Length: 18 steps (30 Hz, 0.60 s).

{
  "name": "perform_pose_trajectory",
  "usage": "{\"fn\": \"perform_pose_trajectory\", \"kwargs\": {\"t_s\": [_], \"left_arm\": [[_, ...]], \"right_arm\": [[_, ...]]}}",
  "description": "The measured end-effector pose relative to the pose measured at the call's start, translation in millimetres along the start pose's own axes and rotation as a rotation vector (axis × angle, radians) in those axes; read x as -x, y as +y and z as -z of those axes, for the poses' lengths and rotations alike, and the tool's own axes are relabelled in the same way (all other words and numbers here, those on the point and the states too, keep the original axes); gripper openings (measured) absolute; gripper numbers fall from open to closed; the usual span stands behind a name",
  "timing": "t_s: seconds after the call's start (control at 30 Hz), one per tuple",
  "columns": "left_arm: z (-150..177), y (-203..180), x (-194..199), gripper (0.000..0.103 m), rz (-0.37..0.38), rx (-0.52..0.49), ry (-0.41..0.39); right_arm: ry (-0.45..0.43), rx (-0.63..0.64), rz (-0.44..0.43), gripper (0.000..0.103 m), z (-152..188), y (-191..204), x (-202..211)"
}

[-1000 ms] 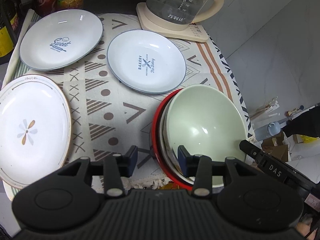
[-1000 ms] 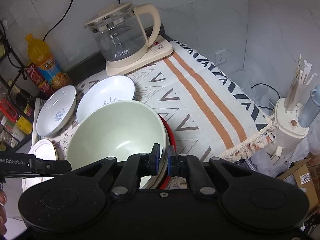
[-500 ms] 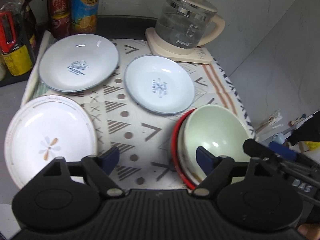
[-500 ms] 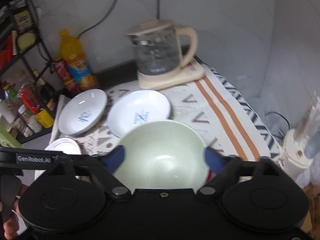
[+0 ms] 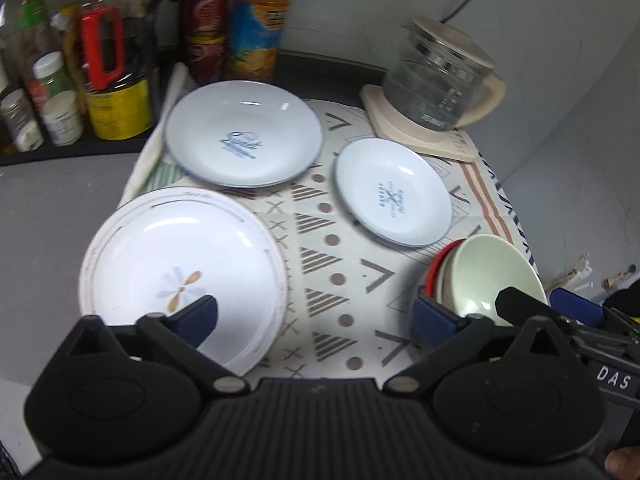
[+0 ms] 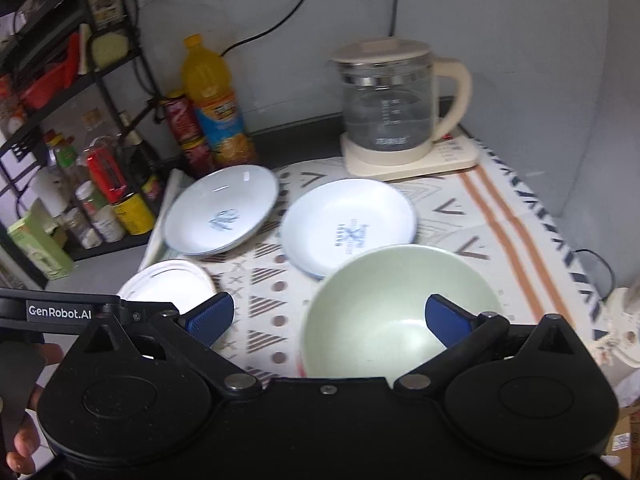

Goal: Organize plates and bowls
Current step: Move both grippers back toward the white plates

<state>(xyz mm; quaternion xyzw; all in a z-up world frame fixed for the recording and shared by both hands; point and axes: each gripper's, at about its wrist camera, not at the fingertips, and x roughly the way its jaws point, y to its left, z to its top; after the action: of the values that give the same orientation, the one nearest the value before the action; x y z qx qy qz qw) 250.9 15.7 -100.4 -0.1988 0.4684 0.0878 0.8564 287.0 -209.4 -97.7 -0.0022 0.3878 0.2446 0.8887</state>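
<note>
A pale green bowl sits nested on top of a stack with a red bowl at the cloth's near right. Three plates lie flat on the cloth: a flower plate at near left, a "Sweet" plate behind it, and a "Bakery" plate in the middle. My left gripper hangs above the cloth, its jaws opening wide with nothing between them. My right gripper hovers above the green bowl, jaws opening, pads clear of it.
A glass kettle on its base stands at the back right. An orange drink bottle, cans and a rack of jars line the back left. The patterned cloth ends at the table's right edge.
Both grippers let go of the bowl stack's rim, opened wide and pulled back and up. More of the table and rack shows now. The bowls and plates stayed put.
</note>
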Motion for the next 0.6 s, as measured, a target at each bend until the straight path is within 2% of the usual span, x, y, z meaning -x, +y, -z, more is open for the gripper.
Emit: {"fn": "perform_pose_trajectory", "kwargs": {"t_s": [0.13,0.6], "left_arm": [[5.4,15.2,6.9,0.103,-0.015,0.032,0.0],[20.4,69.5,28.7,0.103,-0.089,0.151,-0.021]], "right_arm": [[0.038,0.023,-0.036,0.103,0.7,12.9,-8.0],[0.064,0.132,-0.118,0.103,0.0,60.4,-21.3]]}}
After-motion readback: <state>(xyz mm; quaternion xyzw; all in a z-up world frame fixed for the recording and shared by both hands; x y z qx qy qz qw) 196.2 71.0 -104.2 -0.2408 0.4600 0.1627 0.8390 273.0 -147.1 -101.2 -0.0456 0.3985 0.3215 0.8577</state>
